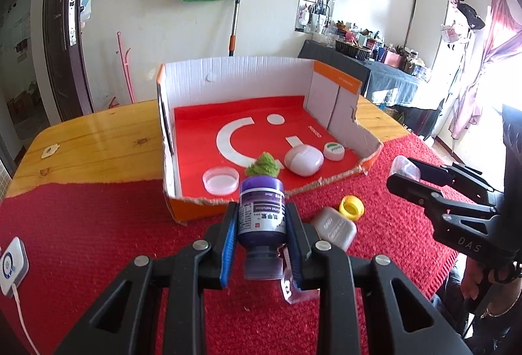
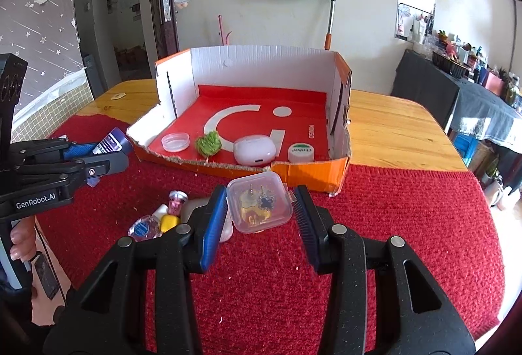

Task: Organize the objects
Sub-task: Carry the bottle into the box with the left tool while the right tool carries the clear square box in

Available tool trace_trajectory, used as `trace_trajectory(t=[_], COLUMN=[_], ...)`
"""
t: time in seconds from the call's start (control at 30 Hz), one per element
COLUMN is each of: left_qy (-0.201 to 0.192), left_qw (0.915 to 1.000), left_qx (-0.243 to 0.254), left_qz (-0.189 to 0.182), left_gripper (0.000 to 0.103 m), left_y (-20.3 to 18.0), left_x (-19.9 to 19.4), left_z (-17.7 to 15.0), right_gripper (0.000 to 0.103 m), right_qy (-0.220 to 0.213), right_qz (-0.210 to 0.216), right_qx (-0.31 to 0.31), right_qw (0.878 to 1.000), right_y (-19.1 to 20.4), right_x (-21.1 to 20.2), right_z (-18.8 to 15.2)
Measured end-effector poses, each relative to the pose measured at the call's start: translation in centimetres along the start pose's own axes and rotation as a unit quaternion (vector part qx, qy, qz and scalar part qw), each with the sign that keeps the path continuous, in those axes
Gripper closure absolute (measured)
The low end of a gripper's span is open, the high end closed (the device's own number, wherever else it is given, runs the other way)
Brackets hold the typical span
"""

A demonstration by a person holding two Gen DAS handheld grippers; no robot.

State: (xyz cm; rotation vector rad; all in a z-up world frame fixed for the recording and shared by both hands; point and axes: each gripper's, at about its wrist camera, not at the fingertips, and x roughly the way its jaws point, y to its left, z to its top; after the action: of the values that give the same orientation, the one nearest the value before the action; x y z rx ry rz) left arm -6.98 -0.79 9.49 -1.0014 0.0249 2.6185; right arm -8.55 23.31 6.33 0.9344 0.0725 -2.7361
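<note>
Left gripper (image 1: pixel 261 221) clamped on purple labelled glass bottle (image 1: pixel 261 214), right gripper (image 2: pixel 259 214) clamped on clear square plastic case (image 2: pixel 259 205) — may slip, smooth walls — or hit torn orange cardboard box rim (image 2: pixel 306 170).

Purple medicine bottle (image 1: pixel 261 218): labelled, cap toward camera, raised off the red mat. Clear square case (image 2: pixel 259 206): closed, holding small trinkets, likewise raised. Orange cardboard tray (image 2: pixel 342 169) at 12 o'clock, front wall torn.

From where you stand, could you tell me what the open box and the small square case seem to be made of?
Open box: corrugated cardboard, matte; ragged torn front edge, fluted white walls. Small square case: clear, glossy plastic, probably hard; contents show through.
</note>
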Motion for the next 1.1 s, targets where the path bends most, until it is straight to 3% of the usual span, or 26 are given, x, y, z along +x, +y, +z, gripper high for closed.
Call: trace_trajectory(t=[0.27, 0.63, 1.1], left_qy=[0.011, 0.062, 0.118], left_qw=[0.9999, 0.9979, 0.9929], left_qx=[0.008, 0.010, 0.012], left_qz=[0.007, 0.015, 0.012], left_gripper=[0.075, 0.075, 0.075], left_y=[0.5, 3.0, 4.3], left_x=[1.9, 7.5, 12.5], left_z=[3.0, 7.1, 8.1], right_gripper=[0.063, 0.063, 0.063], right_qy=[-0.002, 0.063, 0.126], right_qz=[0.008, 0.010, 0.013], right_qx=[-0.004, 0.014, 0.024], right_qw=[1.000, 0.998, 0.992], right_y=[-0.9, -3.2, -4.8], right_x=[1.2, 8.4, 14.1], right_z=[3.5, 7.9, 8.6])
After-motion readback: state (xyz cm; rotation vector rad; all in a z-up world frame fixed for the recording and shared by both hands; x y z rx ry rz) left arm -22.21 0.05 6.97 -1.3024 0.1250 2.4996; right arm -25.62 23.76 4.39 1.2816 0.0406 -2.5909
